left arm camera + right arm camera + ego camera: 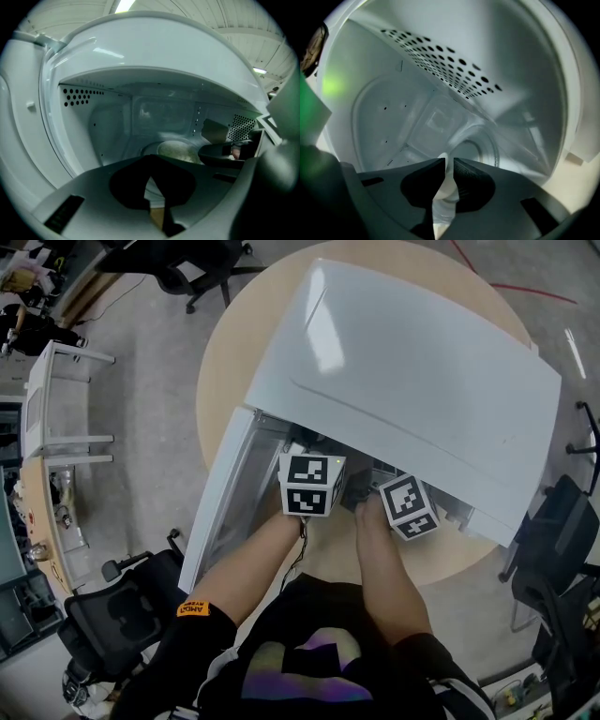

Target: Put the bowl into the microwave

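The white microwave (403,381) stands on a round wooden table (225,352) with its door (223,498) swung open to the left. Both grippers reach into its mouth. A pale bowl (177,151) sits low over the glass turntable (477,151) inside the cavity. My right gripper (446,164) is shut on the bowl's white rim (445,183); it shows as a dark shape (229,152) at the bowl's right side. My left gripper (151,161) is just outside the opening, its jaws shut with nothing between them. The microwave's top hides both grippers' jaws in the head view.
Perforated vent walls line the cavity (77,97). Black office chairs stand at the lower left (112,615) and right (562,531) of the table. A white shelf unit (56,409) is on the floor at the far left.
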A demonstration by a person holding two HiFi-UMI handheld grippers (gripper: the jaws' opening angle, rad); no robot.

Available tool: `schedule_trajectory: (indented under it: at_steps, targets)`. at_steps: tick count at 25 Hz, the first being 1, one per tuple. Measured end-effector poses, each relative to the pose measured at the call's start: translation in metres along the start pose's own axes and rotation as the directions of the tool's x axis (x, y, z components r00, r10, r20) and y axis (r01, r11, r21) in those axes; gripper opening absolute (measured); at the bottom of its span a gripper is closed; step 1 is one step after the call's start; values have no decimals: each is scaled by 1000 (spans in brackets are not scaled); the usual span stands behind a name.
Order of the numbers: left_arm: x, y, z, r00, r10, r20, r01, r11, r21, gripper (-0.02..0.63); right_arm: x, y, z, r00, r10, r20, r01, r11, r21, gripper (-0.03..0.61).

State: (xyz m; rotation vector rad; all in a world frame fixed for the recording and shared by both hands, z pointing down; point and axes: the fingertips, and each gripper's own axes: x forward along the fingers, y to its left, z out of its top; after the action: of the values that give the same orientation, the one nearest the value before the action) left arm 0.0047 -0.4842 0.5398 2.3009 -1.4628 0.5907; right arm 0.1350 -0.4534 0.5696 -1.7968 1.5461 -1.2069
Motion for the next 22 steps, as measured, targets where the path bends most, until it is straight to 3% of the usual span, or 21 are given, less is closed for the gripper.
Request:
schedule_trajectory:
  at_steps: [10,16,22]
  targets:
    - [-18,1,0,1000,5,16,-4,1000,-26,46,-24,3,1,999,-29,-14,28,998,-48,41]
    - [-43,-2,-2,1000,3,31,-1,999,-53,46,-47,16,-5,998,-5,-56,-4,988,-157,40]
    - [-71,-10,-1,998,-9,57,13,998,-62,46,-77,18,-15,994,-13,-107,-19,955,-297,40]
